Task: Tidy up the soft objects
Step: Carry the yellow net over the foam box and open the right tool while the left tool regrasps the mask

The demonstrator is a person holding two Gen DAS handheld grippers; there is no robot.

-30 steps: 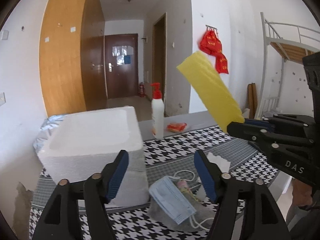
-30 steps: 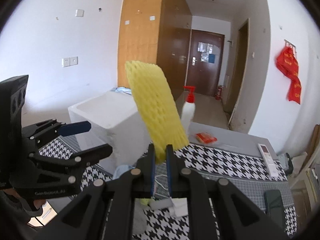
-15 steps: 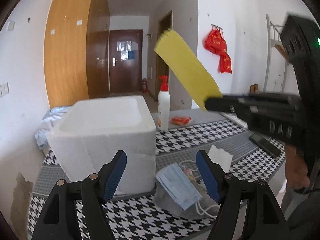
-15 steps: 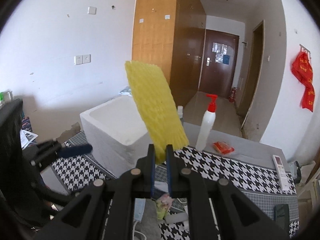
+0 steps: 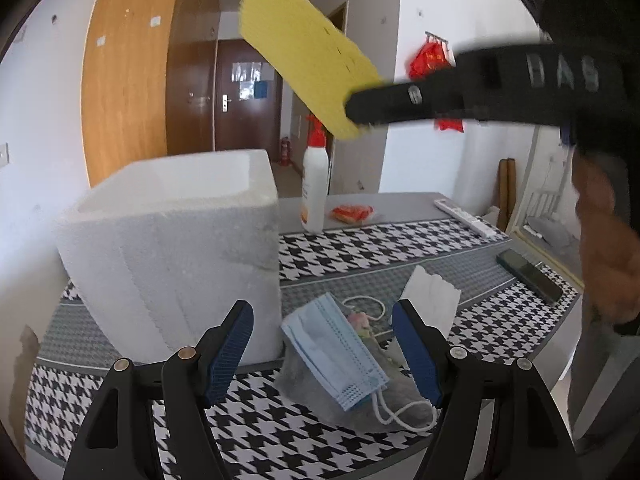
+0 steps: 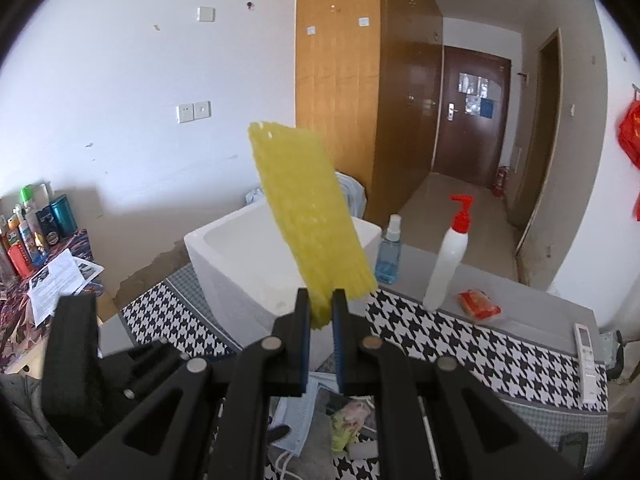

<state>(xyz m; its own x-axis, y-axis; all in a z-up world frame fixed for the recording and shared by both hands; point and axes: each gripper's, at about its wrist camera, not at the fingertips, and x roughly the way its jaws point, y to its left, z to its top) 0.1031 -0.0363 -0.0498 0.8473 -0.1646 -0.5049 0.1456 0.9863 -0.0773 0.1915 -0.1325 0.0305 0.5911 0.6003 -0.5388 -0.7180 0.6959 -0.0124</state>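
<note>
My right gripper [image 6: 321, 312] is shut on the lower end of a yellow foam net sleeve [image 6: 308, 216], which stands up tilted in front of the white foam box [image 6: 240, 264]. In the left wrist view the same sleeve [image 5: 308, 52] hangs high above the box [image 5: 172, 248], pinched by the right gripper's black fingers [image 5: 360, 110]. My left gripper [image 5: 322, 344] is open low over a pale blue face mask [image 5: 336, 352] that lies on a grey pouch [image 5: 360, 404] with white folded paper [image 5: 430, 300] beside it.
A white pump bottle [image 6: 450, 252] with a red top, a blue spray bottle [image 6: 388, 252] and a red packet [image 6: 478, 306] stand behind the houndstooth cloth [image 5: 400, 244]. A remote [image 6: 584, 346] and a dark phone [image 5: 528, 276] lie at the right. A person's hand [image 5: 608, 240] holds the right gripper.
The right gripper has carried the yellow sleeve up and left toward the foam box. The left gripper has sunk closer to the mask and pouch, still open.
</note>
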